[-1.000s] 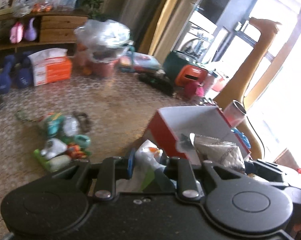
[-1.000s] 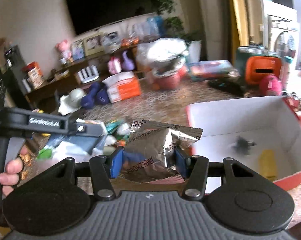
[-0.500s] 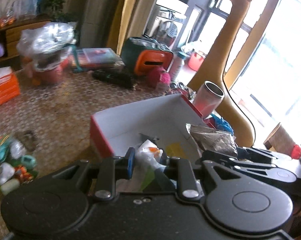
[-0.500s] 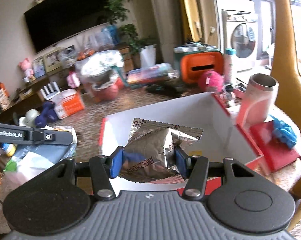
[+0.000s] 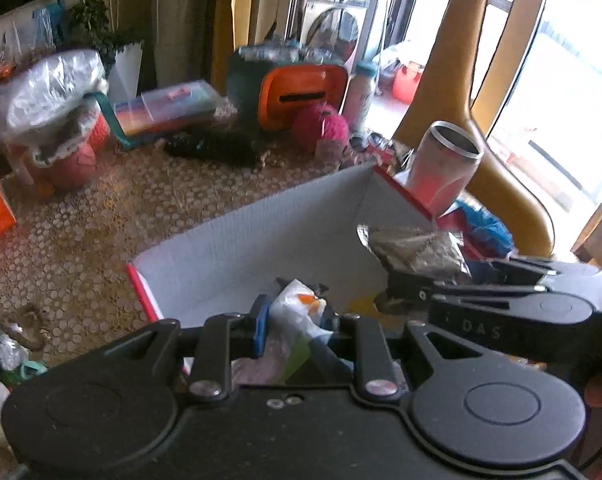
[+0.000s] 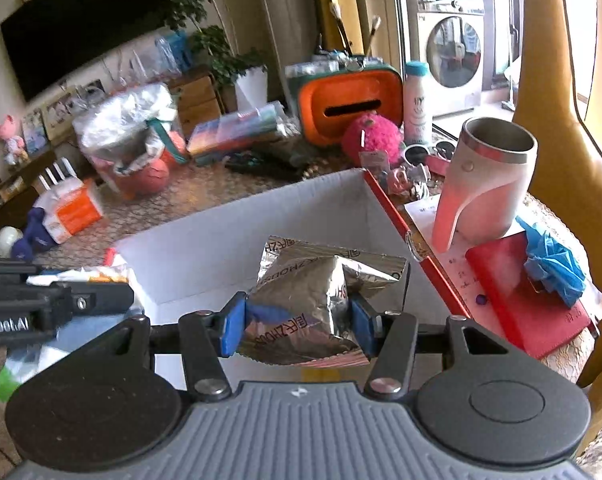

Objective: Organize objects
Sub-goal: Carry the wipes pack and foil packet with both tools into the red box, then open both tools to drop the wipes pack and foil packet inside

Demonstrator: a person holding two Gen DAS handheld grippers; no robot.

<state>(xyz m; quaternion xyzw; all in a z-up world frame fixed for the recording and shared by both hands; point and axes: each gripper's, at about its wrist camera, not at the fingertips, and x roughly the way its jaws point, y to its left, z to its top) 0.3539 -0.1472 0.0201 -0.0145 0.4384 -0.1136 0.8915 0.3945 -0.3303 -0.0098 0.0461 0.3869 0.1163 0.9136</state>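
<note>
The foil snack packet (image 6: 313,292) at lower centre is crinkled, shiny silver film. The box (image 6: 237,248) behind it looks like matt white corrugated cardboard with a red outer skin. At right, the tumbler (image 6: 489,184) has a brushed metal rim and a smooth satin body. The notebook (image 6: 517,292) beneath it has a smooth red cover. The pink ball (image 6: 371,136) at upper centre looks fuzzy. In the left wrist view the white wrapper (image 5: 297,312) at lower centre is soft, crumpled plastic.

An orange-fronted case (image 6: 351,100) stands on the patterned tabletop (image 5: 101,216) with a pink fuzzy ball (image 6: 371,140) touching its front. A steel-rimmed mug (image 6: 487,184) stands near a red notebook (image 6: 521,292) bearing crumpled blue plastic (image 6: 553,264).
</note>
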